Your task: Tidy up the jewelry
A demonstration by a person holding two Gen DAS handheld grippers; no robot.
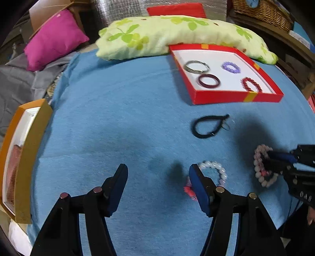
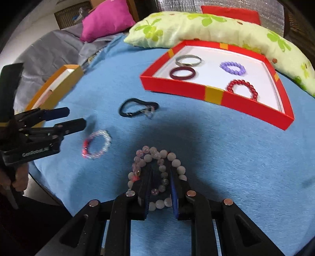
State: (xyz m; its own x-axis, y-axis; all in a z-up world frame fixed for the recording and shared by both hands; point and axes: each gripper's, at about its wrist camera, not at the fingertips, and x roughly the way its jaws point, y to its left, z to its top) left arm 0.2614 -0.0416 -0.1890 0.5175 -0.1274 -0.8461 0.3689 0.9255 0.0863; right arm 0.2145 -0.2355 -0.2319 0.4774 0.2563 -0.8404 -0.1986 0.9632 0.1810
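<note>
My right gripper (image 2: 160, 169) is shut on a pale pink bead bracelet (image 2: 153, 155), with beads between and around its fingers; it also shows in the left wrist view (image 1: 261, 167). My left gripper (image 1: 157, 173) is open and empty above the blue cloth (image 1: 118, 118). A white and pink bead bracelet (image 1: 214, 171) lies by its right finger and shows in the right wrist view (image 2: 97, 144). A black hair tie (image 1: 210, 125) lies further off. The red box (image 1: 236, 97) holds a silver bangle (image 1: 196, 66), a maroon bangle (image 1: 208, 80), a purple bracelet (image 1: 231, 67) and a red bracelet (image 1: 251, 84).
A gold box (image 1: 29, 157) stands at the left edge of the cloth. A green leaf-print pillow (image 1: 177, 33) lies behind the red box, a pink cushion (image 1: 55, 37) at the far left. A wicker basket (image 1: 263, 11) is at the top right.
</note>
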